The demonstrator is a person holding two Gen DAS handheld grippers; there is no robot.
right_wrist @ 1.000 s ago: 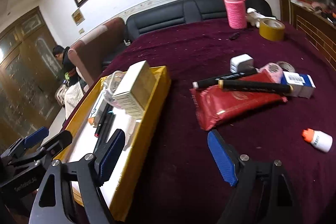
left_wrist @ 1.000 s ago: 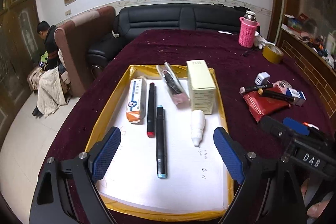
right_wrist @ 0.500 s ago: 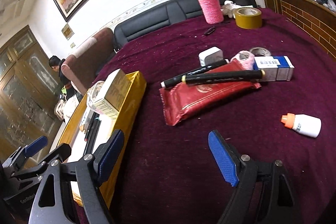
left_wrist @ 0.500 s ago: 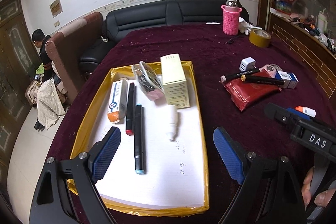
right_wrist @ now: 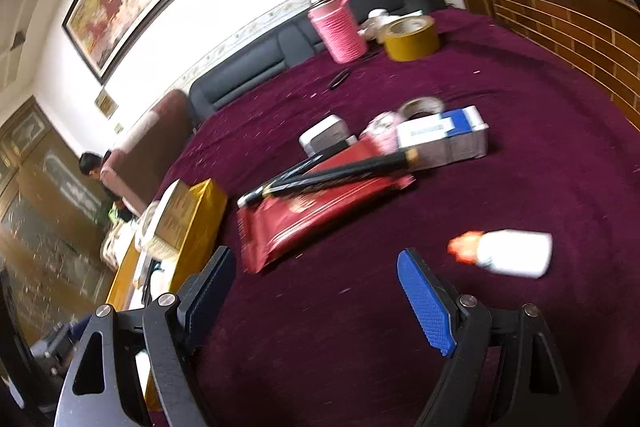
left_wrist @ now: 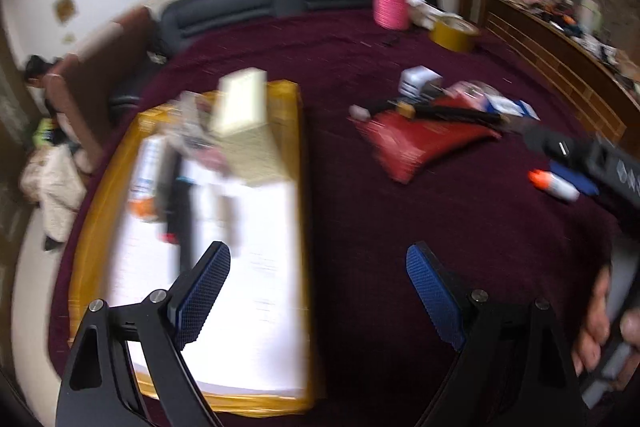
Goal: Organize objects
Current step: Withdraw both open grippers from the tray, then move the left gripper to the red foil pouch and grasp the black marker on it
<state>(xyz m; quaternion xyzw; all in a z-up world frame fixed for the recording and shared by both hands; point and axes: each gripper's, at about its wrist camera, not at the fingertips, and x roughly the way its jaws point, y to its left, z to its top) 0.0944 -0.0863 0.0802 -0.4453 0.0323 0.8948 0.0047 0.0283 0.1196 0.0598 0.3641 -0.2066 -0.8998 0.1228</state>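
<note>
Maroon tablecloth [right_wrist: 500, 195], yellow tray [left_wrist: 294, 147], red packet [right_wrist: 320, 215].

Both fisheye views sit just behind their own gripper's blue pads, tilted down across the maroon tablecloth [left_wrist: 360, 211] toward the black sofa [right_wrist: 256, 67]. The left view, blurred, looks over the yellow tray [left_wrist: 298, 155]. The right view faces further right. Both share the red packet [right_wrist: 320, 211] and pink-sleeved bottle [left_wrist: 390, 3].
</note>
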